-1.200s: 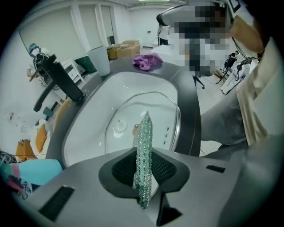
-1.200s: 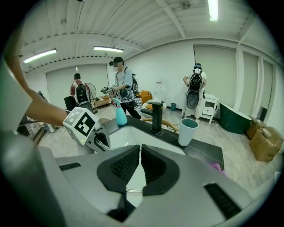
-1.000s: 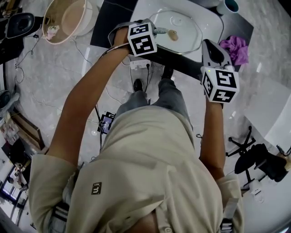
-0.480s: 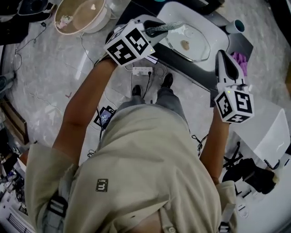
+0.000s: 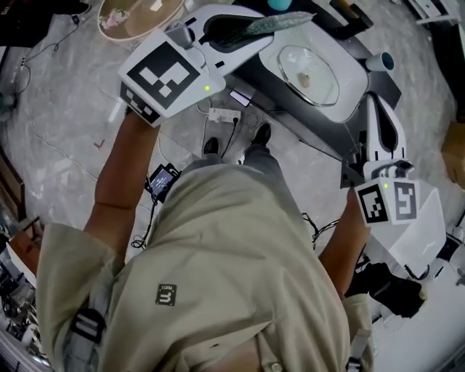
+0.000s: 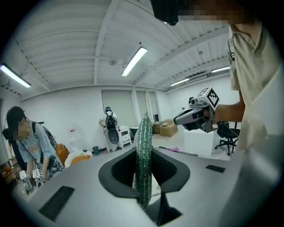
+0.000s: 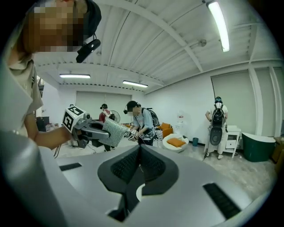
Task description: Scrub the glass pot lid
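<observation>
1. Grips a green mesh scrub pad (image 6: 143, 164) in the left gripper (image 6: 144, 177), jaws pinched narrow on its lower part, with the pad standing edge-on and reaching past the tips.
2. Holds that left gripper (image 5: 232, 33) raised high, close under the head camera, with the pad (image 5: 280, 22) pointing out over the white tray (image 5: 349, 109).
3. Holds the right gripper (image 5: 379, 109) lower at the right, jaws pressed together on nothing (image 7: 140, 164).
4. Shows the glass pot lid (image 5: 309, 75) lying flat in the tray, apart from both grippers.
</observation>
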A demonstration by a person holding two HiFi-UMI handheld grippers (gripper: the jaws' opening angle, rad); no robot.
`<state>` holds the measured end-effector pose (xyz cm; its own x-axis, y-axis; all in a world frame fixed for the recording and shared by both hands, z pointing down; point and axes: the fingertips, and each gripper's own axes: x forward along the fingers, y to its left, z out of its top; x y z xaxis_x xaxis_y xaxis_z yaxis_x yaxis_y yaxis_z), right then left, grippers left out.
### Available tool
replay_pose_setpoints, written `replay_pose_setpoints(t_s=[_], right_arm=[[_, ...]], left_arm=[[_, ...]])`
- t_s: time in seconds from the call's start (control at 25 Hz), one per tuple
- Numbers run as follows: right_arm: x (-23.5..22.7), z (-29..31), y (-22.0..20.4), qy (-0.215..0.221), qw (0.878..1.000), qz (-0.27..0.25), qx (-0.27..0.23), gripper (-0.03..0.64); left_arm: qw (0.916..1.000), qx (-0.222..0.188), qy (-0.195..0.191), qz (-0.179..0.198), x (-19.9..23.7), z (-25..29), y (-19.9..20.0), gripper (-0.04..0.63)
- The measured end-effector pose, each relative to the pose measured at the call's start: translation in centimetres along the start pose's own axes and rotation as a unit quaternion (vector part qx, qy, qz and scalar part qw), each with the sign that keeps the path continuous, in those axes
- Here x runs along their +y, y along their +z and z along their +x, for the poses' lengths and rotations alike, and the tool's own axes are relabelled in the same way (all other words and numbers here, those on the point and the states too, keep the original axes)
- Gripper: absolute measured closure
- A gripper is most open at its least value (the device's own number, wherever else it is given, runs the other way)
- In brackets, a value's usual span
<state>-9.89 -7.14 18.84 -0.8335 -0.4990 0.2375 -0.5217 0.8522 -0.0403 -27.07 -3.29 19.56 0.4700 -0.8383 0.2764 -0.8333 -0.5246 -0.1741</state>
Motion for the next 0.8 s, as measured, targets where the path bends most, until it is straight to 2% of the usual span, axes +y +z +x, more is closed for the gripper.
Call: replay_pose_setpoints(t_s=[0.32, 0.56, 0.8], right_arm=[[1.3, -3.7, 2.2, 0.005, 1.0, -0.027, -0.008, 0.594], [4.4, -3.4, 2.8, 0.002, 0.999, -0.038, -0.008, 0.594], [3.2, -3.5, 2.4, 0.001, 0.999, -0.042, -0.003, 0.594]], left_arm=[[0.9994, -0.033, 0.003, -0.01, -3.7, -2.7, 4.5, 0.512], [0.9989, -0.045, 0.0, -0.01, -3.7, -5.7, 3.9, 0.512], [0.999, -0.044, 0.0, -0.012, -4.1, -4.4, 3.7, 0.512]])
